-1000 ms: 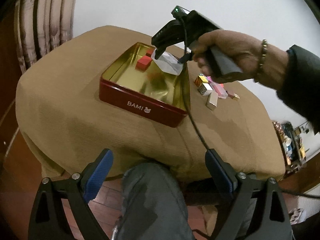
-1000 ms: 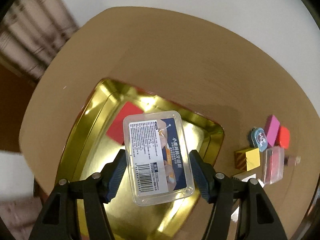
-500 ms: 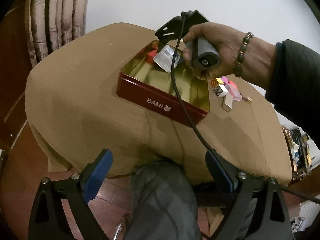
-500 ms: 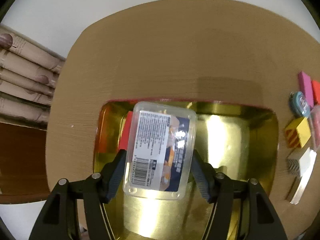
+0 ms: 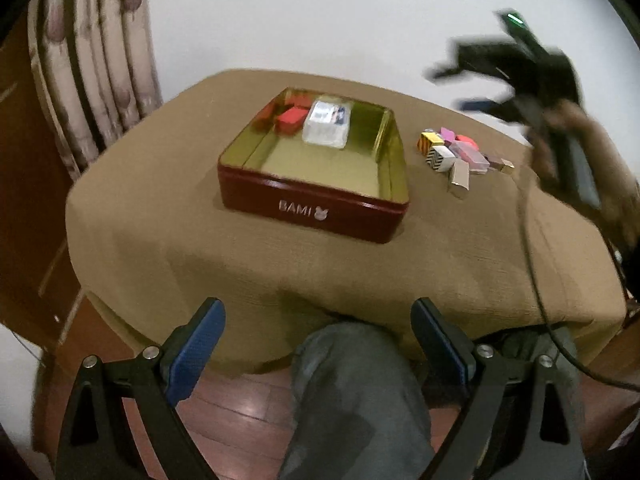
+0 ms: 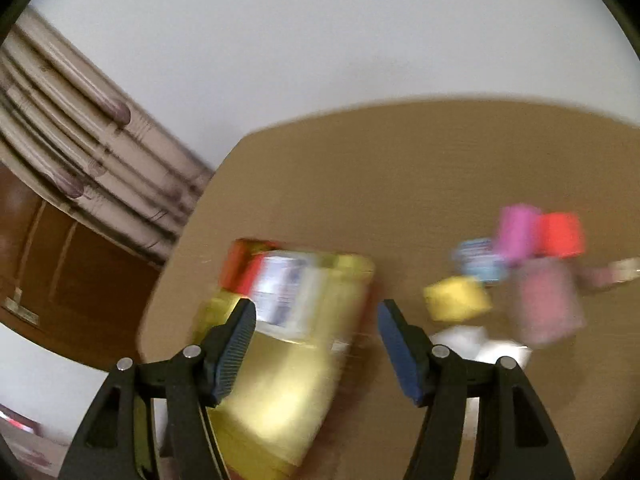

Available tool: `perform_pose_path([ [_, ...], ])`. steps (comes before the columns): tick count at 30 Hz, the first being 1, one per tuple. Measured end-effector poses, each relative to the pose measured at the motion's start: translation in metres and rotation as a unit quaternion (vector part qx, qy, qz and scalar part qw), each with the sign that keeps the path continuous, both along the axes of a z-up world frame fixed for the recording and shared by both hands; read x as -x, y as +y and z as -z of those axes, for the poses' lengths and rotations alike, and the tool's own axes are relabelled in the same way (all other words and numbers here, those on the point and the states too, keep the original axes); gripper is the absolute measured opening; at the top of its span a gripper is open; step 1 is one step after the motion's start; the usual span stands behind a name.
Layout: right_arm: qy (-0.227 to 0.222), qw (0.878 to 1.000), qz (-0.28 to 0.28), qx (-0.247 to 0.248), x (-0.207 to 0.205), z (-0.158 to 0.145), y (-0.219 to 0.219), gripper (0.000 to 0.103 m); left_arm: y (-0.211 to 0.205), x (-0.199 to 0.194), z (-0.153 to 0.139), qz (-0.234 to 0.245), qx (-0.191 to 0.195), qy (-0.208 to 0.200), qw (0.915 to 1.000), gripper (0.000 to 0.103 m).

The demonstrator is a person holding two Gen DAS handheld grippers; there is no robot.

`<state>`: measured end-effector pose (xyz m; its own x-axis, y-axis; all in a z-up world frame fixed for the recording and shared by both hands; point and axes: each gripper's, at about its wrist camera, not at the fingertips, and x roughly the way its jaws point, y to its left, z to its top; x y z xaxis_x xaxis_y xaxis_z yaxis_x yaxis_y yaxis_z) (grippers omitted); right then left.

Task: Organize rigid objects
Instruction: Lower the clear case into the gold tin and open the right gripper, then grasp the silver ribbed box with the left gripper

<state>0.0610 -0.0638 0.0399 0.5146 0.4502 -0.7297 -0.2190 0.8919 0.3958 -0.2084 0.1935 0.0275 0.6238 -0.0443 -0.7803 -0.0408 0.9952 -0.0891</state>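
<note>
A red tin [image 5: 316,212] with a gold inside sits on the brown-clothed table. A clear plastic box [image 5: 327,123] and a red block [image 5: 291,118] lie in its far part. Several small blocks [image 5: 460,151] lie in a cluster to the tin's right. My left gripper [image 5: 318,338] is open and empty, held low in front of the table over a knee. My right gripper [image 6: 316,334] is open and empty, lifted above the tin [image 6: 280,360]; it shows blurred at the upper right of the left wrist view [image 5: 516,76]. The clear box [image 6: 286,292] lies below it.
A curtain [image 5: 100,76] and a wooden door [image 5: 24,184] stand to the left. A white wall is behind the table. A cable [image 5: 528,248] hangs from the right gripper across the table's right side. The yellow block [image 6: 456,298], pink block [image 6: 516,230] and red block [image 6: 560,236] are blurred.
My right gripper has let go of the clear plastic box, which now lies in the tin, and has lifted away up and to the right. The left gripper has tilted slightly.
</note>
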Motion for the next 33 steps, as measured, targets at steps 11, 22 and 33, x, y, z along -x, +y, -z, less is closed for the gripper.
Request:
perform_pose_path([
  [11, -0.107, 0.945, 0.155, 0.268, 0.075, 0.056, -0.188, 0.068, -0.093, -0.030, -0.038, 0.125, -0.035, -0.045, 0.9904, 0.096],
  [22, -0.080, 0.956, 0.211, 0.185, 0.083, 0.093, -0.253, 0.069, -0.153, -0.161, -0.009, 0.178, -0.004, 0.021, 0.9838, 0.096],
  [33, -0.067, 0.965, 0.199, 0.157, 0.075, 0.100, -0.252, 0.073, -0.173, -0.233, 0.037, 0.157, 0.033, 0.095, 0.9825, 0.087],
])
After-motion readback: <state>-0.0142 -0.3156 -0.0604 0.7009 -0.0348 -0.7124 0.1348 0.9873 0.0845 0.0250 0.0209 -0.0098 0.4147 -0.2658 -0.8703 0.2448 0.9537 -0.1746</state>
